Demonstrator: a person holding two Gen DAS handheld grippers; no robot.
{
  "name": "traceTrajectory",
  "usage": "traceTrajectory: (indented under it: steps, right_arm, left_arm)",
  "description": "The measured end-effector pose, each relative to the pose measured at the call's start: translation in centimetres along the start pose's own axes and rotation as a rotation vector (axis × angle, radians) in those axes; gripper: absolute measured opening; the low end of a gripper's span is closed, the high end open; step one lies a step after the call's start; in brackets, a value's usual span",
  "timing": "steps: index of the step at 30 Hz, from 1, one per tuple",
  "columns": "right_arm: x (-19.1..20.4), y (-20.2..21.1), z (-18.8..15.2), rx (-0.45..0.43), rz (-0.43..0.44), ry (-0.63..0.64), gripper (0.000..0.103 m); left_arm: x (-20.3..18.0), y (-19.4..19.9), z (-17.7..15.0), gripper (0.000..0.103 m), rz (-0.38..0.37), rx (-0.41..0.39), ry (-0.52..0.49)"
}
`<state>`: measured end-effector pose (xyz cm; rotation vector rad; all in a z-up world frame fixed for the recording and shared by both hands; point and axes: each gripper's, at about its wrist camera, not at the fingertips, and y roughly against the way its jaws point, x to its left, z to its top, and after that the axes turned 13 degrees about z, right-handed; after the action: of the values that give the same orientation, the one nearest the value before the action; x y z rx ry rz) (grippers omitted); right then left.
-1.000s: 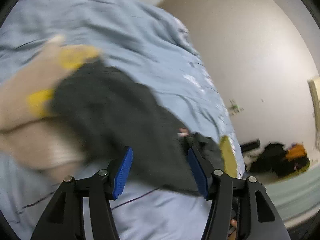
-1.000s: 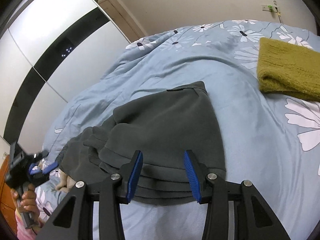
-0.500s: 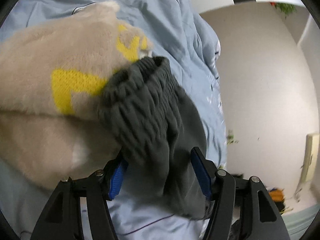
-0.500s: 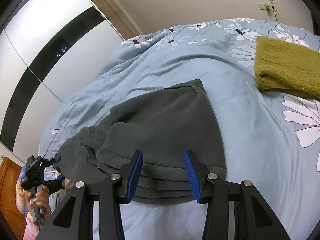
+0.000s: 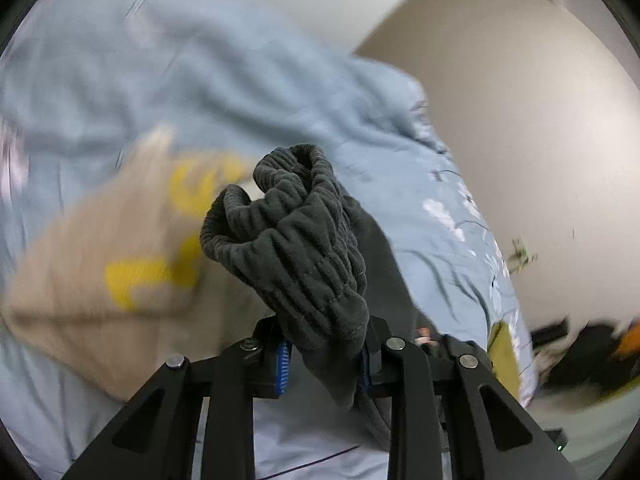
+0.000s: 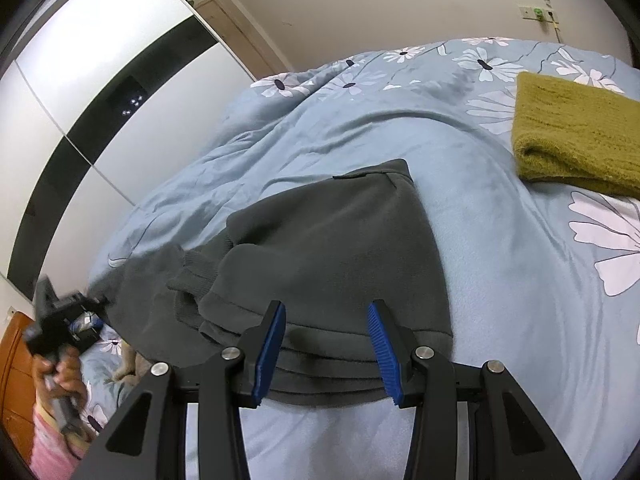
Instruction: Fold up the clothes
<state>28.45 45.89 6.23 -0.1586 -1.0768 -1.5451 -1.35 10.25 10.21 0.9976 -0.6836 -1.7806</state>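
Observation:
A dark grey garment [image 6: 320, 248] lies partly folded on the blue flowered bedspread [image 6: 500, 280]. My left gripper [image 5: 322, 364] is shut on its ribbed elastic end [image 5: 292, 240], which bunches up in front of the lens, lifted off the bed. In the right wrist view my left gripper [image 6: 90, 306] shows at the far left, pulling the grey cloth taut. My right gripper [image 6: 328, 344] is open, its blue pads just above the garment's near folded edge, holding nothing.
A beige and yellow garment [image 5: 112, 264] lies on the bed under the lifted end. A folded olive knit [image 6: 576, 140] rests at the right. A wardrobe [image 6: 80, 92] stands left of the bed. Dark bags [image 5: 592, 352] lie on the floor.
My left gripper has closed on the grey ribbed end and lifted it off the beige garment. The right gripper has stayed open over the folded edge.

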Motion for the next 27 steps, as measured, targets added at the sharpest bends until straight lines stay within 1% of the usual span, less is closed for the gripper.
traceTrajectory:
  steps: [4, 6, 8, 10, 11, 13, 15, 17, 19, 24, 27]
  right_arm:
    - [-0.5, 0.5, -0.2, -0.021, 0.031, -0.018, 0.047]
    - [-0.7, 0.8, -0.2, -0.032, 0.047, -0.027, 0.047]
    - [-0.9, 1.1, -0.3, -0.041, 0.063, -0.034, 0.047]
    - [-1.1, 1.5, -0.4, -0.050, 0.077, -0.040, 0.047]
    - [-1.2, 1.8, -0.5, -0.054, 0.082, -0.042, 0.047]
    - [-1.4, 2.1, -0.5, -0.063, 0.091, -0.050, 0.047]
    - [-1.7, 2.5, -0.6, -0.074, 0.101, -0.062, 0.047]
    - [-1.8, 2.8, -0.6, -0.081, 0.107, -0.069, 0.047]
    - [-1.9, 2.8, -0.6, -0.083, 0.108, -0.069, 0.047]
    - [-2.0, 2.7, -0.6, -0.085, 0.106, -0.069, 0.047]
    - [-2.0, 2.7, -0.7, -0.086, 0.103, -0.071, 0.047]
  left_arm:
    - [-7.9, 4.2, 0.5, 0.026, 0.012, -0.147, -0.229]
    - [-12.8, 5.4, -0.1, 0.026, 0.011, -0.211, -0.355]
    - [-17.2, 5.7, -1.7, 0.026, 0.011, -0.252, -0.473]
    - [-21.1, 5.4, -3.7, 0.026, 0.015, -0.273, -0.579]
    - [-22.9, 4.7, -4.9, 0.026, 0.016, -0.264, -0.626]
    - [-25.7, 3.0, -7.2, 0.026, 0.019, -0.214, -0.697]
    - [-27.7, 1.7, -9.2, 0.026, 0.022, -0.165, -0.747]
    - [-28.8, 0.7, -11.1, 0.026, 0.043, -0.134, -0.790]
    - [-29.8, 0.1, -12.8, 0.027, 0.084, -0.128, -0.828]
    - [-31.5, -0.3, -15.0, 0.030, 0.171, -0.136, -0.852]
    - [-31.6, 0.2, -15.8, 0.032, 0.197, -0.135, -0.845]
